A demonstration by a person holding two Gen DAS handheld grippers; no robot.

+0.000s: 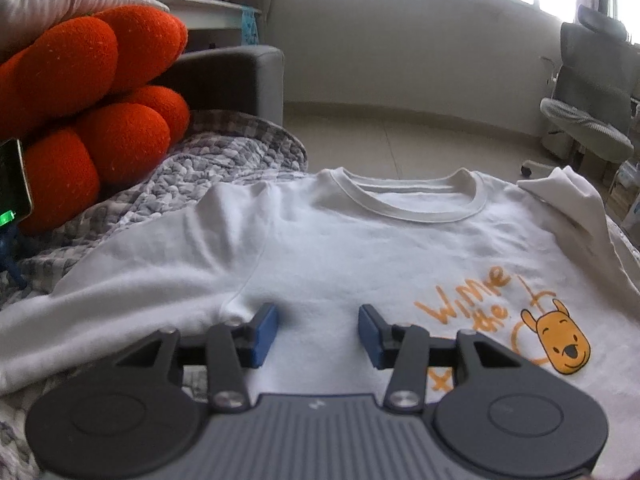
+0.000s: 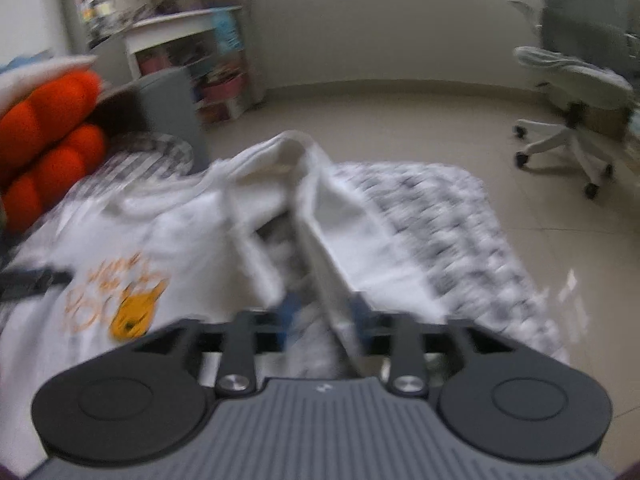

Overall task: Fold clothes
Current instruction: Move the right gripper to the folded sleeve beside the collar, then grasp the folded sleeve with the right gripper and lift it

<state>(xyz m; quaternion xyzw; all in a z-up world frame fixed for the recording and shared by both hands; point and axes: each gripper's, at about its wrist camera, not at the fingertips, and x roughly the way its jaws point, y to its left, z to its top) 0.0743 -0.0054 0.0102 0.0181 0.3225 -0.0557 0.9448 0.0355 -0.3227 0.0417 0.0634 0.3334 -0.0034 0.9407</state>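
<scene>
A white T-shirt (image 1: 340, 248) with an orange bear print (image 1: 562, 342) lies face up on a grey patterned quilt (image 1: 208, 168), collar away from me. My left gripper (image 1: 318, 336) hovers low over the shirt's chest, beside the left armpit seam, blue pads apart with nothing between them. In the blurred right wrist view the shirt's right sleeve (image 2: 320, 208) is lifted into a ridge that runs between the spread pads of my right gripper (image 2: 325, 314). The cloth leans toward the right pad, and the left pad stands clear of it.
An orange knotted cushion (image 1: 92, 108) and a phone (image 1: 14, 184) sit at the left against a grey sofa arm (image 1: 236, 80). Tiled floor (image 1: 400, 132) lies beyond the quilt's edge. An office chair (image 2: 572, 92) stands at the right and a white shelf (image 2: 188, 52) at the back left.
</scene>
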